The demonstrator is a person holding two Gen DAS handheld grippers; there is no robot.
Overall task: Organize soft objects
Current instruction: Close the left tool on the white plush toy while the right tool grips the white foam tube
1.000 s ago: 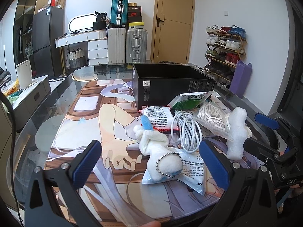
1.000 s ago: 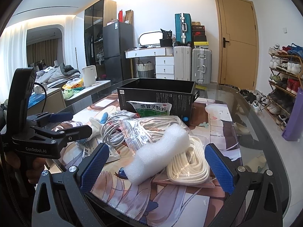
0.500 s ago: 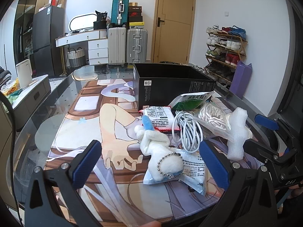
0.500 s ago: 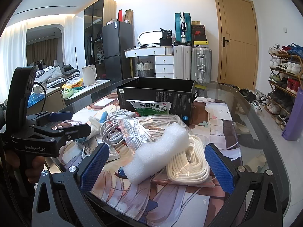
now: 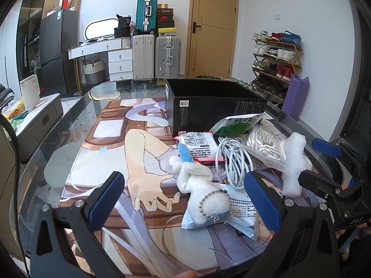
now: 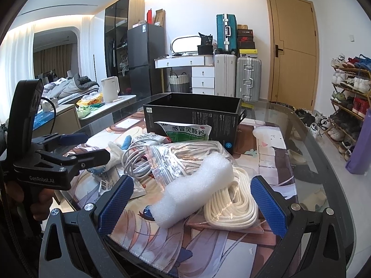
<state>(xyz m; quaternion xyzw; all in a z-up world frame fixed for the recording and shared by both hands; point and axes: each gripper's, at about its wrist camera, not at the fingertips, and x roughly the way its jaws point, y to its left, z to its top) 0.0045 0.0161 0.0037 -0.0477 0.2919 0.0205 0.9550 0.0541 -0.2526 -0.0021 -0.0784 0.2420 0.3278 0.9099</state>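
Plush toy lies on printed mat, long axis diagonal, blue-tipped end toward black box, bead-chain end toward my left gripper. Toy rests partly on flat packet. White cable coil just beside. Foam piece lies tilted across bagged rope, between my right gripper fingers. I see both grippers spread wide, holding nothing.
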